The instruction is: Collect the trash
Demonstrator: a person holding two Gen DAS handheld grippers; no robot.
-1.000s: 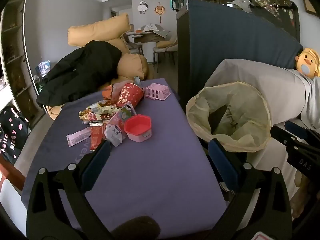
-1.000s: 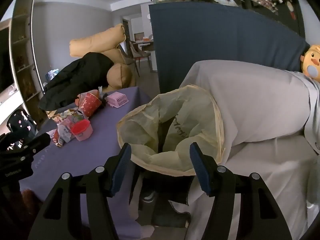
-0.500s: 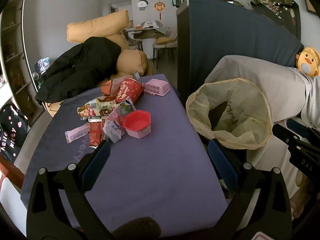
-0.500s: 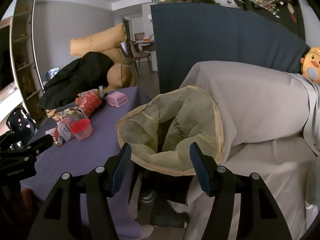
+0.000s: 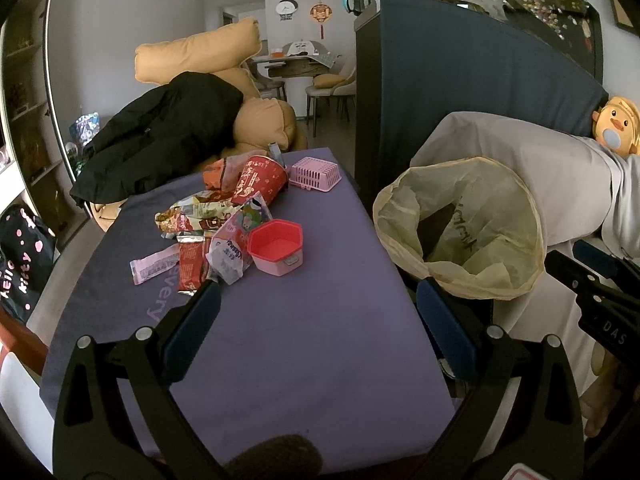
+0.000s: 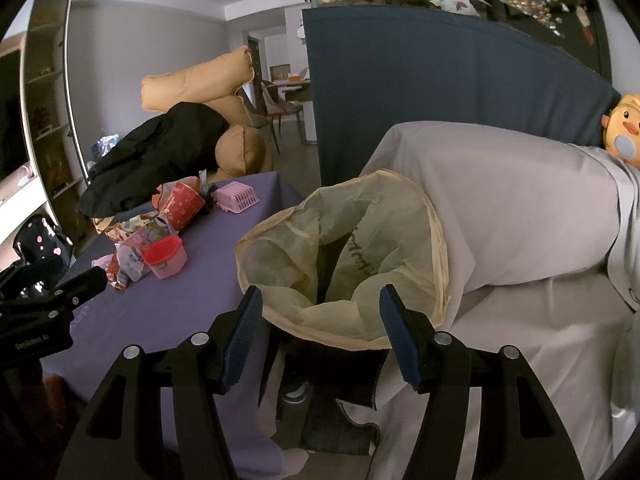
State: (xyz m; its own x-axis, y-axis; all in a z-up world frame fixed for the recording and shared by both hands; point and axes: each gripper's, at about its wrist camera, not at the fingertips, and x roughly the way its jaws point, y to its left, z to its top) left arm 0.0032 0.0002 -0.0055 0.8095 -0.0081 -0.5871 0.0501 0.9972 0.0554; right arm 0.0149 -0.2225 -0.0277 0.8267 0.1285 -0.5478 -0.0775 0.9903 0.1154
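Trash [image 5: 208, 236] lay in a loose heap on the purple-covered worktop [image 5: 304, 344], toward its far left part, well apart from both of your tongs. The heap consisted of crumpled snack wrappers, a red printed paper cup [image 5: 260, 180] lying on its side, and a pink sachet [image 5: 154, 266] at the near left edge of the pile. A pink tub with a red rim [image 5: 276, 246] stood upright, touching the wrappers on their right. A pink slotted basket [image 5: 316, 174] sat beyond the heap, near the far edge.

Your left tongs [image 5: 316, 320] hung above the near half of the worktop, spread wide and gripping nothing; the left blue pad's tip lay just in front of the nearest wrapper. Your right tongs [image 6: 320, 324] were likewise released and empty, positioned over the near rim of the yellow trash bag [image 6: 400, 220].

The left wrist view showed the heap in detail and the bag standing open just beside the worktop's right edge, with your right tongs only as a black part at the right border. The right wrist view showed what the left did not: the interior of the bag down to its folds, the dark bin frame below the bag, and the worktop cloth hanging over the near edge. It showed the heap only small and at a distance. A grey-covered sofa [image 6: 520, 208] stood behind the bag, with a yellow duck toy [image 6: 624, 128] on it.
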